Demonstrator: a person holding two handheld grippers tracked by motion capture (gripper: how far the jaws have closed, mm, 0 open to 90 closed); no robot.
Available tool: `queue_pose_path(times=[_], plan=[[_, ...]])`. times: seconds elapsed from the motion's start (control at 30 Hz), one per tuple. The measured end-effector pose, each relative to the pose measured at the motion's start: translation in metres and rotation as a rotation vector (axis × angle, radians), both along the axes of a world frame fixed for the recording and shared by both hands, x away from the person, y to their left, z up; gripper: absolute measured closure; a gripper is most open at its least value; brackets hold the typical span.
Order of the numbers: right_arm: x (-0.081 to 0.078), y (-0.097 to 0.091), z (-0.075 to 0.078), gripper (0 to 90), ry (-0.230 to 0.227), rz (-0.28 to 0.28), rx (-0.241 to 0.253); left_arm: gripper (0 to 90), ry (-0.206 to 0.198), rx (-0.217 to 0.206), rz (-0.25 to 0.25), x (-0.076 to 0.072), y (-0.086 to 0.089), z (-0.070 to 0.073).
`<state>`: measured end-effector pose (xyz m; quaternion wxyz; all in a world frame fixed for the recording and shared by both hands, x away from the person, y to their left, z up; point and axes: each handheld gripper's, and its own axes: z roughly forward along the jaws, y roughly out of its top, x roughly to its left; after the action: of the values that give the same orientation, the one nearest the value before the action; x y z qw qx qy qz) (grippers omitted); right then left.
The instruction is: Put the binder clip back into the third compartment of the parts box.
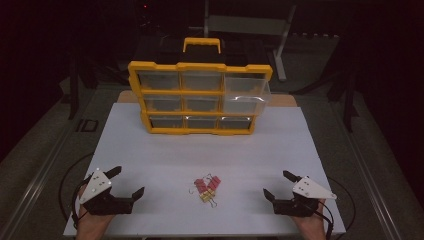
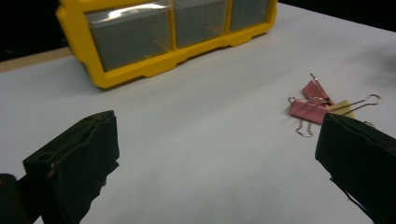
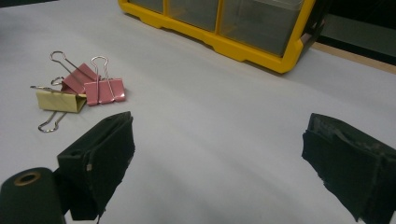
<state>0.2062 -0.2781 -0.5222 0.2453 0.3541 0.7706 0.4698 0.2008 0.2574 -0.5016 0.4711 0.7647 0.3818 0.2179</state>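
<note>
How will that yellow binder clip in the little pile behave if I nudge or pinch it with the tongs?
The yellow binder clip looks small and light, so a nudge would likely slide it across the smooth white table. It touches the pink clips, so they may drag along. Its thin wire handles could swing or slip; pinching the folded body seems safer.

Two hands come in from the near edge, one at each side. The left hand (image 1: 92, 224) holds the left gripper (image 1: 129, 182) low at the near left, with its jaws wide open and nothing between them. The right hand (image 1: 311, 226) holds the right gripper (image 1: 278, 185) at the near right, jaws wide open and empty too. Both grippers point in toward the middle.
</note>
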Motion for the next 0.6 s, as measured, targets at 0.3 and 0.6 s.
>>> queue_pose_path(times=[0.3, 0.6], plan=[[0.000, 0.000, 0.001, 8.8, 0.004, 0.005, 0.002, 1.6, 0.025, 0.016, -0.042, 0.007, -0.011, 0.007], [0.001, 0.001, 0.001, 8.8, 0.008, 0.011, -0.004, 2.1, 0.080, 0.067, -0.130, 0.028, -0.039, 0.008]])
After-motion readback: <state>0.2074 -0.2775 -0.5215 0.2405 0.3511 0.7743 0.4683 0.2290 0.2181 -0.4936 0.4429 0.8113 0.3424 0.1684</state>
